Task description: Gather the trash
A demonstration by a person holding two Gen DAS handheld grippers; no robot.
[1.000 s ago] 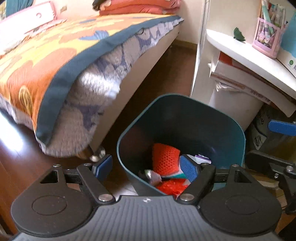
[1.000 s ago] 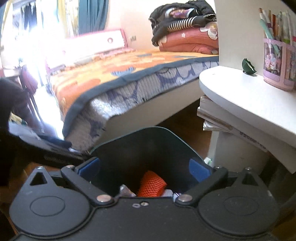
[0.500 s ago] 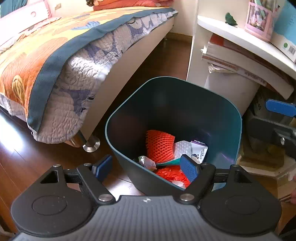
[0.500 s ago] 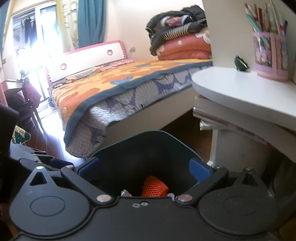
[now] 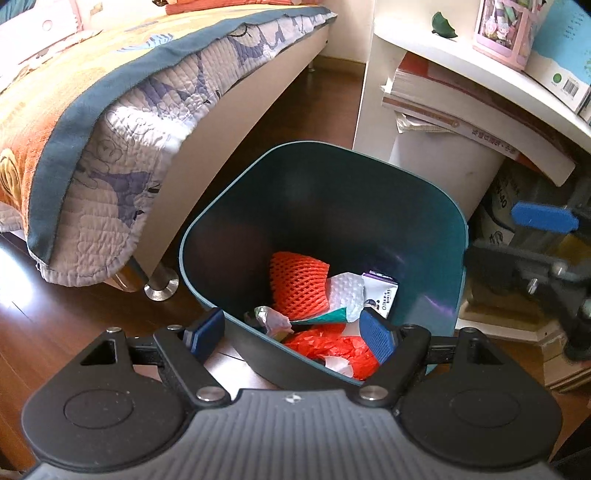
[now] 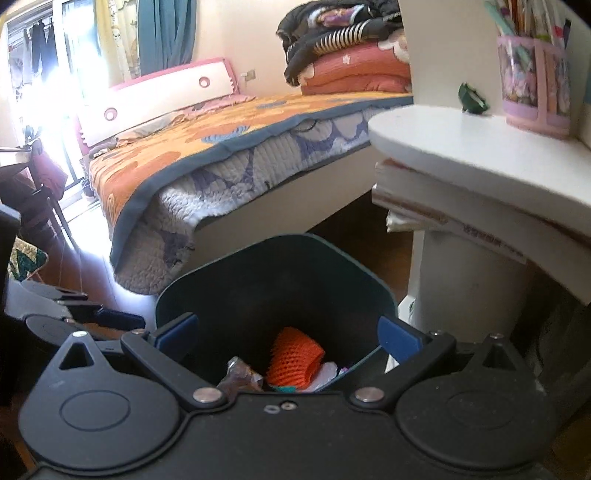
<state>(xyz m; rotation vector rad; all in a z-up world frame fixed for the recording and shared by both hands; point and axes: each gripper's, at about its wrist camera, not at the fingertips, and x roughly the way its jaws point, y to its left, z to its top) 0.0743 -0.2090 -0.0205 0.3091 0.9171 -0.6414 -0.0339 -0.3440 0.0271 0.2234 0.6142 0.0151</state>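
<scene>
- Dark wood floor (image 5: 66, 325), glare patch nr the bed.
- Bed (image 6: 258, 147) w/ orange quilt, pink-white headboard (image 6: 162, 96), folded bedding stacked at far end.
- White desk (image 6: 480, 162) on rt, books under top.
- Bright window (image 6: 48, 62) at left, teal curtain (image 6: 166, 33).

The right gripper (image 6: 288, 334) hangs above the dark teal bin (image 6: 275, 273), jaws spread wide and empty. Inside the bin lie an orange foam net (image 6: 293, 360) and crumpled wrappers (image 6: 240, 376). The bin stands between the bed (image 6: 236, 155) and the white desk (image 6: 476, 158)
</scene>
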